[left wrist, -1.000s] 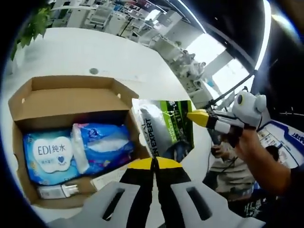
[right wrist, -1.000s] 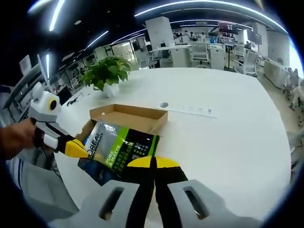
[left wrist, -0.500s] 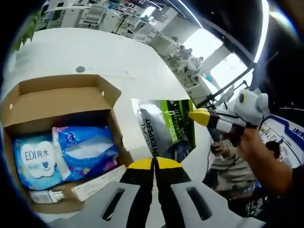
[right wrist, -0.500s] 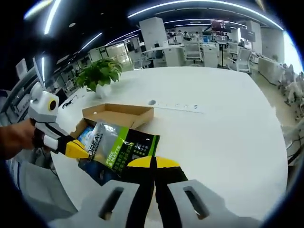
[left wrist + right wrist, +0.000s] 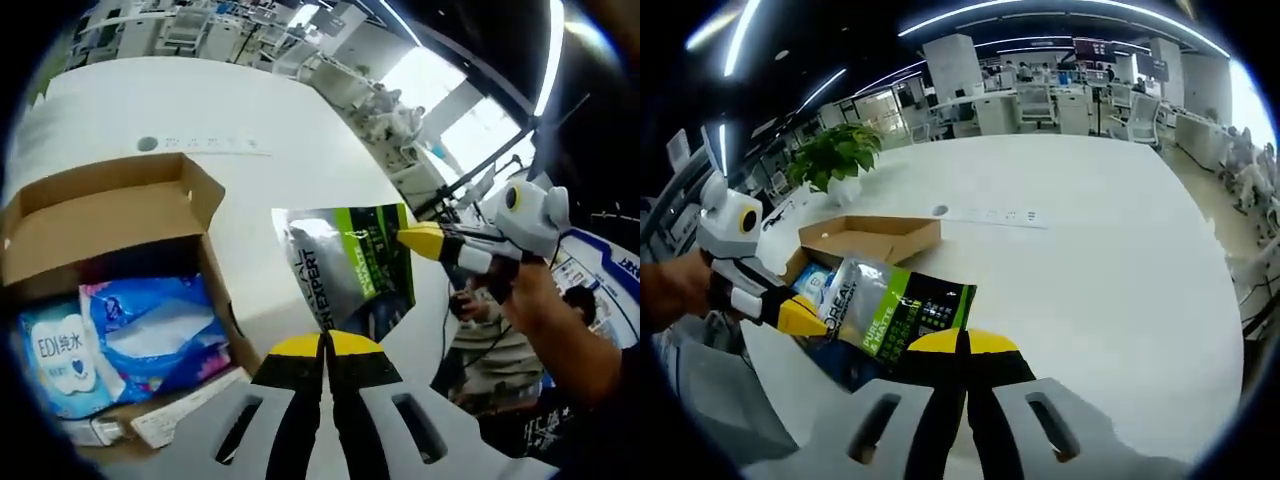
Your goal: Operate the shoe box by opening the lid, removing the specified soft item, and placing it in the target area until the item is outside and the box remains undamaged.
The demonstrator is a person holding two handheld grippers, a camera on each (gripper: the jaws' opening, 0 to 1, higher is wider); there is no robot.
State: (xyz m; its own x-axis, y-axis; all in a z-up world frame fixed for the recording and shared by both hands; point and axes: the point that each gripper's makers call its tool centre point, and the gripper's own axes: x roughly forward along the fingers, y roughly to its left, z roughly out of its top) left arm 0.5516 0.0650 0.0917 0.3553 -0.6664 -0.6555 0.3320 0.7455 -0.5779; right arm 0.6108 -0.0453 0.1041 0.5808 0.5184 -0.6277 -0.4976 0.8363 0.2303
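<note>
I hold the green-and-silver pouch (image 5: 348, 275) off the white table (image 5: 1110, 250), both grippers pinched on it: left gripper (image 5: 324, 345) on one edge, right gripper (image 5: 962, 343) on the opposite. The shoe box (image 5: 110, 215) sits open near the table edge, blue wipe packs (image 5: 150, 325) inside. A potted plant (image 5: 835, 160) stands beyond.

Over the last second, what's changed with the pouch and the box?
Both grippers, left and right, have carried the green and silver pouch away from the open shoe box, which now looks farther off. Unchanged: both stay shut on the pouch's edges, and the blue packs remain in the box.
</note>
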